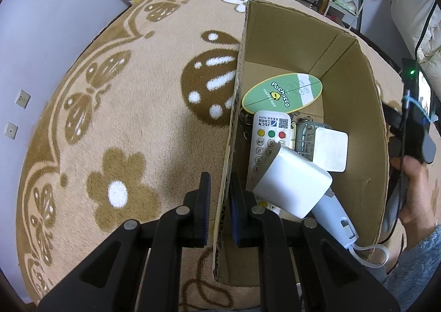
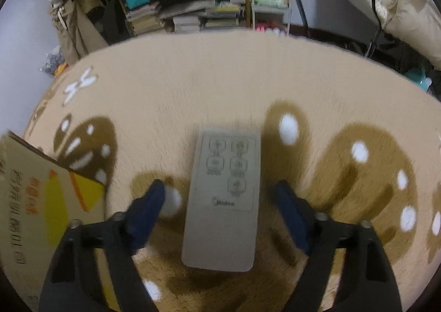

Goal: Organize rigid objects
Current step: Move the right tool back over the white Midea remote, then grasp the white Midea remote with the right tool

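Clamping the near left wall of the cardboard box, the left gripper is standing with its two blue-padded fingers pressed on either side of the corrugated edge, one outside over the rug and one inside the box; the box is sitting upright on the beige rug with its brown butterfly and flower pattern. Inside the box several things are lying in a loose heap; a green oval card is leaning near the back; a white remote with coloured buttons is lying lengthwise along the left wall; a white hair dryer is resting across the remote's lower part, its handle pointing towards the near right corner; a white square block is lying on a grey metal piece further right. At the right edge of the left view a hand is gripping the other tool's handle outside the box.

In the blurred right view, the right gripper is hanging with its fingers spread wide apart; a grey flat remote is lying flat on the rug between them, touching neither pad; the printed outer side of the box is showing at the left, near the left finger.
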Available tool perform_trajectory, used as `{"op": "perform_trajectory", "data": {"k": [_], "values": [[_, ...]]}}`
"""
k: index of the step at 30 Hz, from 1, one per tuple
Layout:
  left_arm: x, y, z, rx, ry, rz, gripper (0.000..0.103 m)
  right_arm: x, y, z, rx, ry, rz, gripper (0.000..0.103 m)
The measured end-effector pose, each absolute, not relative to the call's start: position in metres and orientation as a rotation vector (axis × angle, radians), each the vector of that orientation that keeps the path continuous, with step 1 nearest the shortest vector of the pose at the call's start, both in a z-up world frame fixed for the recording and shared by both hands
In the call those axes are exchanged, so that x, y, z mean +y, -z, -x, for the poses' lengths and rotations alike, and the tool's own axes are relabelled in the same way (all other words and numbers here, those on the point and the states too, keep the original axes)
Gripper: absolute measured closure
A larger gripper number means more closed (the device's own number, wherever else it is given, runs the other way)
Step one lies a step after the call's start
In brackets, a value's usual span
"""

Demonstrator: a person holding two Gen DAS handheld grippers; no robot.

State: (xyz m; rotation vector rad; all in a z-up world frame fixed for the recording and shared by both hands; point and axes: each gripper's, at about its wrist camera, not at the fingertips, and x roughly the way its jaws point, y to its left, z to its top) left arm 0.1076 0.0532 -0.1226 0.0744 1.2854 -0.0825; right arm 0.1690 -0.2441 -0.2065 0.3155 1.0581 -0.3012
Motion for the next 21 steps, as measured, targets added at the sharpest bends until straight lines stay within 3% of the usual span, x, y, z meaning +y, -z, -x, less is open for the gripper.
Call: {"op": "perform_trajectory", "data": {"k": [3, 5, 6, 7, 21], "values": [[0.052, 0.122, -0.107, 1.284, 0.081, -0.079, 0.090, -0.233, 0.211, -0.165, 1.045, 0.314, -0.229, 0.024], [0.051, 0.122, -0.107, 1.283, 0.080, -0.084, 0.090, -0.230, 0.210, -0.164, 1.044, 0.320, -0.207, 0.033], [0.051, 0.122, -0.107, 1.282, 0.079, -0.084, 0.090, -0.229, 0.208, -0.163, 1.044, 0.324, -0.200, 0.045], [0.051, 0.122, -0.107, 1.281, 0.078, -0.083, 0.090, -0.229, 0.207, -0.162, 1.045, 0.326, -0.197, 0.050], [0.049, 0.121, -0.106, 1.270, 0.075, -0.107, 0.090, -0.239, 0.193, -0.106, 0.996, 0.243, -0.334, 0.051]]}}
